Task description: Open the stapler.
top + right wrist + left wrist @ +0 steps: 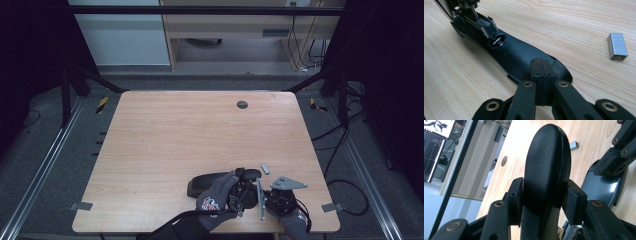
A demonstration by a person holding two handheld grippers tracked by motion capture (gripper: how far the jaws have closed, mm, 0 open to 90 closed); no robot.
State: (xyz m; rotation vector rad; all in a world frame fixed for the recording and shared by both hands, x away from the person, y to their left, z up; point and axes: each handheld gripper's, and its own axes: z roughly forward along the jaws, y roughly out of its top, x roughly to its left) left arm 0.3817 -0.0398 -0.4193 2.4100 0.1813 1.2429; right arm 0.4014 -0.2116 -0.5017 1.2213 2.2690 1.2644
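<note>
- Black stapler (210,182), opened out, lies at the near right part of the wooden desk (175,140); its base (519,53) rests flat on the wood, with the magazine (480,23) and the anvil plate (497,41) exposed.
- My left gripper (544,200) is clamped on the stapler's lid (547,165), the pads pressing both of its faces and holding it raised off the base.
- My right gripper (541,75) is clenched, jaws meeting with nothing between them, tips pressing on the rear end of the base.
- Staple strip (617,46) lies loose on the desk, apart from the stapler.
- Judgement: opening appears done; loading the strip into the magazine and closing the lid remain.
</note>
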